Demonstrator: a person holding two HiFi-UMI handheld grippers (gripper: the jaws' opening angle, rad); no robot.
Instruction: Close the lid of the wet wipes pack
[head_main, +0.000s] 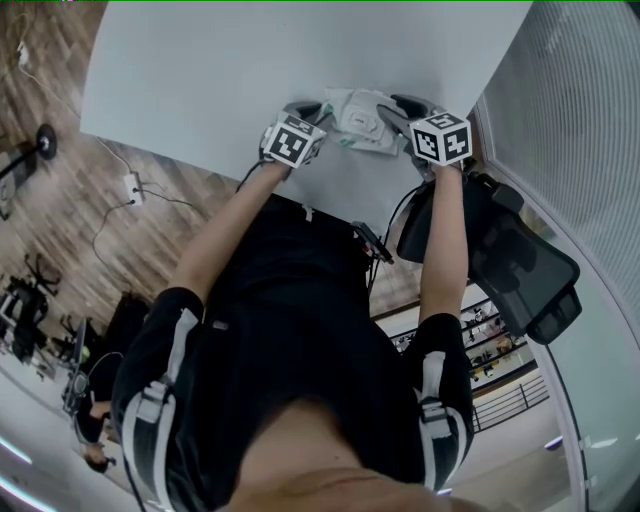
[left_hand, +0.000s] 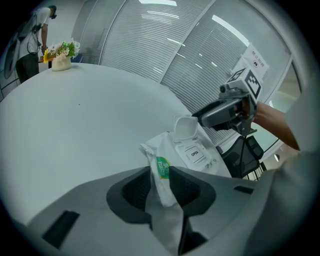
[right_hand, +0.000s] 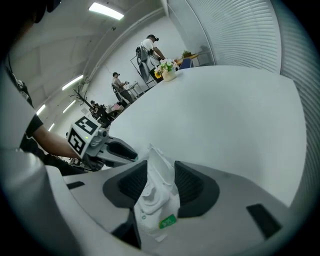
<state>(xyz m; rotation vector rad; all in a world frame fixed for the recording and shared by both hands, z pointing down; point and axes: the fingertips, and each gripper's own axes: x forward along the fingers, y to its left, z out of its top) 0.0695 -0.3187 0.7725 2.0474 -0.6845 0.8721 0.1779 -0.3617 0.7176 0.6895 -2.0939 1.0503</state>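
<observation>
The white wet wipes pack (head_main: 362, 124) lies near the front edge of the white table (head_main: 250, 70). Its flip lid (left_hand: 188, 127) stands open and upright above the flap marked OPEN. My left gripper (left_hand: 161, 172) is shut on the pack's near end, by the green label. My right gripper (left_hand: 202, 118) hangs close above the raised lid, pointing steeply down. In the right gripper view the pack (right_hand: 155, 200) shows in the gap between the jaws of the right gripper (right_hand: 160, 172). The pads stand apart from it. The left gripper (right_hand: 131, 152) is visible beyond.
A black office chair (head_main: 520, 265) stands right of the person, beside the table edge. A vase of flowers (left_hand: 62, 54) sits at the table's far side, with people standing behind it. Slatted blinds (left_hand: 165, 45) line the wall on the right.
</observation>
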